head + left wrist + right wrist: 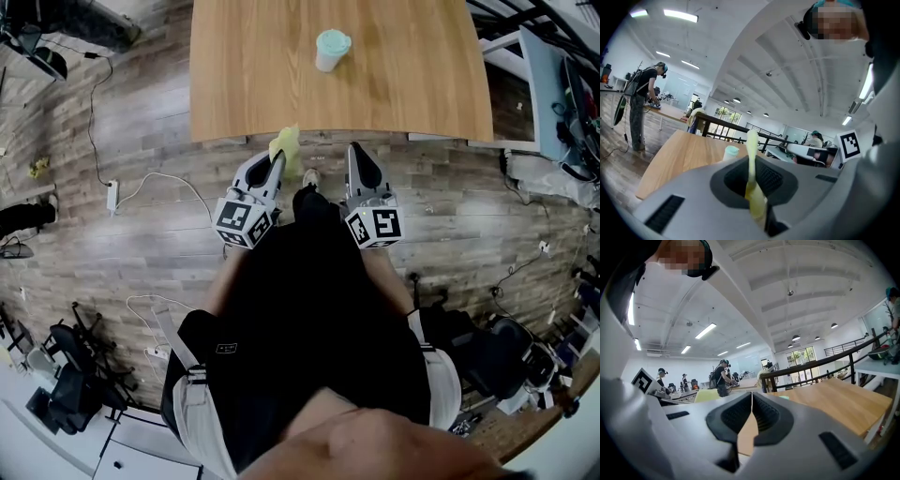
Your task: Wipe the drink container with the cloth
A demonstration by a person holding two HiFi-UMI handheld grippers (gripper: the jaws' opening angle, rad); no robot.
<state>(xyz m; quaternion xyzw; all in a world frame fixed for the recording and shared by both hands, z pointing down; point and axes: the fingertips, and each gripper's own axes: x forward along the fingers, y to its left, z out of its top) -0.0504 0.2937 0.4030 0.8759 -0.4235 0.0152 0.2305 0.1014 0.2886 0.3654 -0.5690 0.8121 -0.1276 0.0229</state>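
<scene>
The drink container [332, 49] is a pale cup with a teal lid, standing on the far half of the wooden table [262, 84]. My left gripper [279, 156] is shut on a yellow cloth [286, 143] just short of the table's near edge. In the left gripper view the cloth [753, 159] stands up between the jaws, with the cup [731, 151] small beyond it. My right gripper [355, 150] hangs beside it, shut with nothing held. The right gripper view shows its jaws [751, 398] pressed together, the table [834, 404] ahead and the cloth [708, 395] to the left.
The person's dark-clothed body fills the lower head view. Cables and a power strip [112, 195] lie on the wood floor at left. A white desk [542, 84] with gear stands at right. Other people [641, 108] work at distant tables, behind a dark railing [825, 363].
</scene>
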